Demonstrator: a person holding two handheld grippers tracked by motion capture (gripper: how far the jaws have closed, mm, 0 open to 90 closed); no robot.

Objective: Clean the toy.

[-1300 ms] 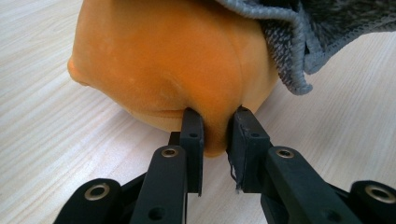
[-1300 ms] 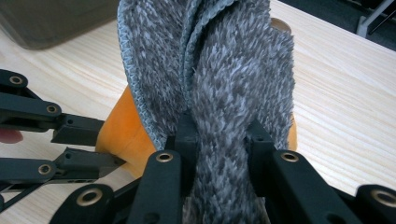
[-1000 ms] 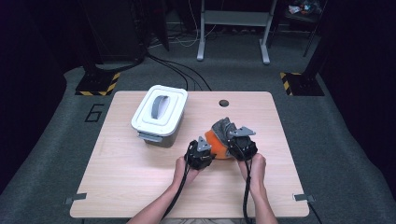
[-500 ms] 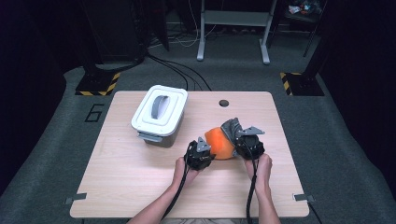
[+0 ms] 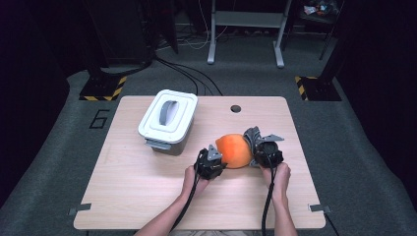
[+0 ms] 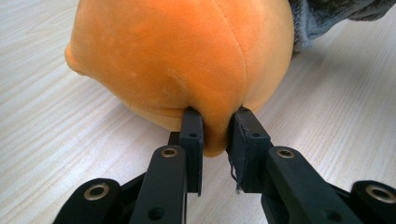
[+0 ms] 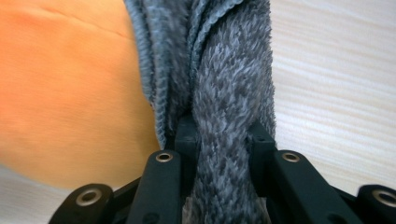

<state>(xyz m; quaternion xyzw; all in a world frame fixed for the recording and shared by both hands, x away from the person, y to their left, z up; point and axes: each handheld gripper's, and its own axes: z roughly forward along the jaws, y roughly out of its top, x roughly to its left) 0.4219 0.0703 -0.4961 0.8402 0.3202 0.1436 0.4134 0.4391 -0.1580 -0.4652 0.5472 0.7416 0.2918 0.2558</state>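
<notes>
In the high view the table (image 5: 147, 196) is evenly lit from above, its pale wood bright while the floor and the room toward twelve o'clock, nine o'clock and three o'clock sink into near black. Shadows under the white bin (image 5: 167, 120) are short and soft. The frame is slightly soft and grainy, with no glare.

The left gripper view is bright and diffuse; the orange plush (image 6: 187, 56) is sharp near the tongs, the wood toward eleven o'clock mildly blurred.

In the right gripper view the grey cloth (image 7: 229, 93) is crisp at centre, the plush at nine o'clock smeared, and the wood at two o'clock nearly washed out.
</notes>
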